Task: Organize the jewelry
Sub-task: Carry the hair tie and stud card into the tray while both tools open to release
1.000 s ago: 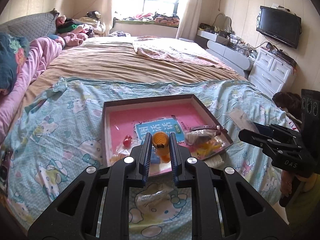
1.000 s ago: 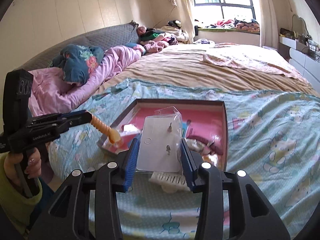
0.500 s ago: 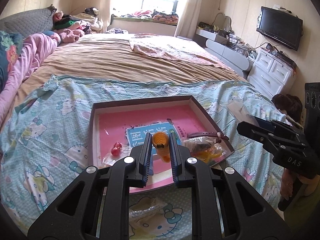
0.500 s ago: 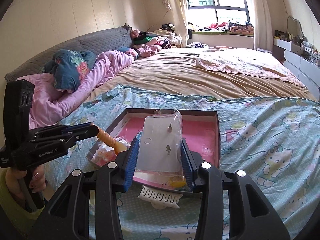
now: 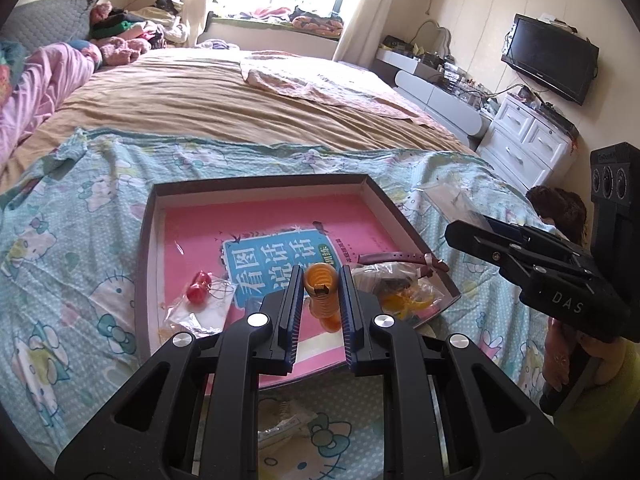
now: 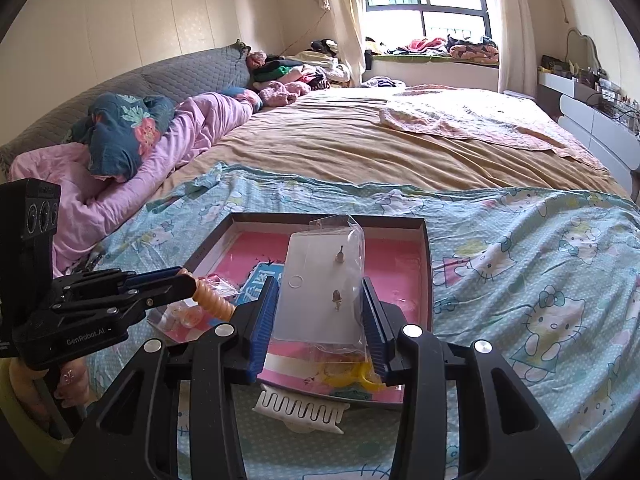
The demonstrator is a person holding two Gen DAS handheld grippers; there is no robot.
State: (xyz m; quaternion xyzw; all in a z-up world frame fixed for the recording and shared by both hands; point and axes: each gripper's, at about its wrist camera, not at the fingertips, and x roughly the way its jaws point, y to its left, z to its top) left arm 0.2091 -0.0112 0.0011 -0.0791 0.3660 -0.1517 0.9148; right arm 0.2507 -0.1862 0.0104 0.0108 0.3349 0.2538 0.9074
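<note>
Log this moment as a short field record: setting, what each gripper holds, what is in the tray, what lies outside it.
setting: bed with cartoon-print sheet
left gripper: shut on orange coiled band, over the tray
right gripper: shut on clear earring packet, over the tray
tray: pink booklet, bag with red beads, watch strap, yellow item in bag
outside tray: white comb

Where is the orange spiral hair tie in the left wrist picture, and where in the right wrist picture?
Left wrist: orange spiral hair tie at lower centre, clamped between the left gripper's fingers.
Right wrist: hair tie at lower left, sticking out of that gripper.
Shared landmark: the tray with a pink floor.
</note>
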